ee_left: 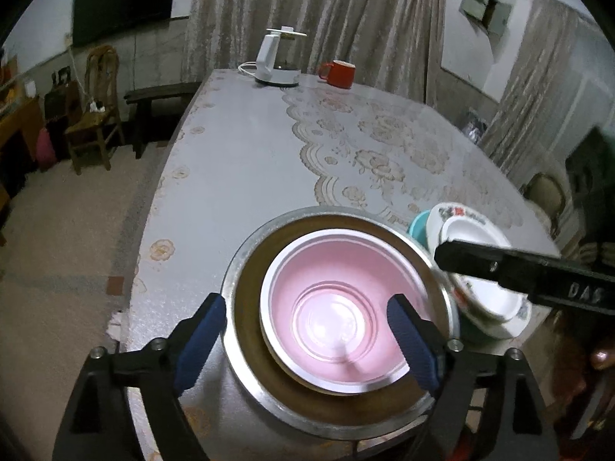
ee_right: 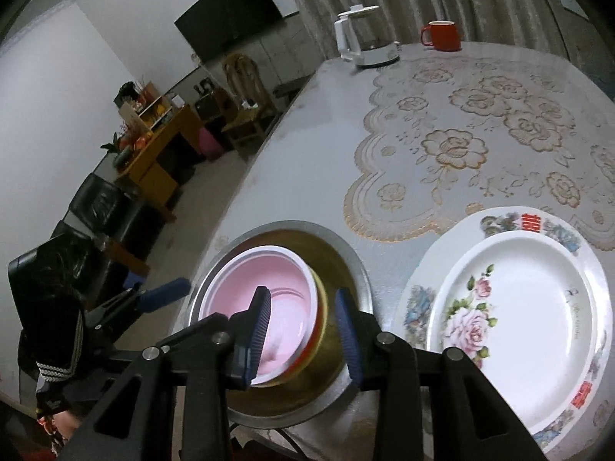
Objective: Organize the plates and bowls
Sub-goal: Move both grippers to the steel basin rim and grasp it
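Sitting mouth-up inside a wide metal basin (ee_left: 338, 415) near the table's (ee_left: 238, 176) front edge, the pink bowl (ee_left: 338, 315) is round, so it has no long axis to speak of; its opening faces straight up in the left wrist view, while the right wrist view shows it tipped a little toward the basin's left wall.

Left gripper (ee_left: 307, 342) hangs over the basin with its blue pads spread wide, one outside the basin rim and the other above the bowl's right side; neither pad presses on anything.

Right gripper (ee_right: 303, 340) has its jaws partly closed, with the bowl's right rim between the pads. Blur there makes it impossible to say whether the pads actually pinch the rim.

Just right of the basin lies a flowered plate (ee_right: 515, 319) stacked flat on a larger patterned plate (ee_right: 415, 307), with a teal dish (ee_left: 417, 226) peeping out beneath. Red Chinese characters mark the larger plate's border. White letters "DAS" show on the right gripper's black arm. At the far end stand a white kettle (ee_left: 275, 59) and a red mug (ee_left: 340, 73).
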Action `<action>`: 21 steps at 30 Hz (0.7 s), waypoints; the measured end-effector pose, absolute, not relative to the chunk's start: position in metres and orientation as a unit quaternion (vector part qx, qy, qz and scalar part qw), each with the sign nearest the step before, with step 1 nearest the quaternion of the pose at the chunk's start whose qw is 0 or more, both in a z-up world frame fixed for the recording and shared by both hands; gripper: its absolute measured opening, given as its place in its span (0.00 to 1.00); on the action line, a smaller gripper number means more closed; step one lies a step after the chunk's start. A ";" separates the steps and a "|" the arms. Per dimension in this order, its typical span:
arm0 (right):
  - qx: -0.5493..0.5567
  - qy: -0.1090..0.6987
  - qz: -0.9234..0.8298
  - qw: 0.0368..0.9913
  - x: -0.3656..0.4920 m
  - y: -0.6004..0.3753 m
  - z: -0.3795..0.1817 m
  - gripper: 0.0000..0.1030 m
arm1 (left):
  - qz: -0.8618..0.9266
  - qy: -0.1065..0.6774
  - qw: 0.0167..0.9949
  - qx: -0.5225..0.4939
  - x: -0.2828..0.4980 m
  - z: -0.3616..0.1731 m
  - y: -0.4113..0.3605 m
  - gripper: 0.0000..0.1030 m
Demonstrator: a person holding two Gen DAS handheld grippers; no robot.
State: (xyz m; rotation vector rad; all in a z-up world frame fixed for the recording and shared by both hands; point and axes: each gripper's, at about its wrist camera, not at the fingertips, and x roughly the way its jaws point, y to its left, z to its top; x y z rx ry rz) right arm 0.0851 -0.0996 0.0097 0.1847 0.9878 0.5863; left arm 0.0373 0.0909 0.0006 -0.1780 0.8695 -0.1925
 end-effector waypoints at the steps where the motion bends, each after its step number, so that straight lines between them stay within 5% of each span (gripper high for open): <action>1: 0.088 0.465 0.276 0.836 0.085 -0.101 0.009 0.34 | -0.095 0.419 0.898 -0.096 0.037 0.001 0.093 0.85; 21: 0.069 0.500 0.265 0.822 0.059 -0.122 -0.012 0.34 | -0.070 0.408 0.884 -0.218 0.009 -0.014 0.158 0.88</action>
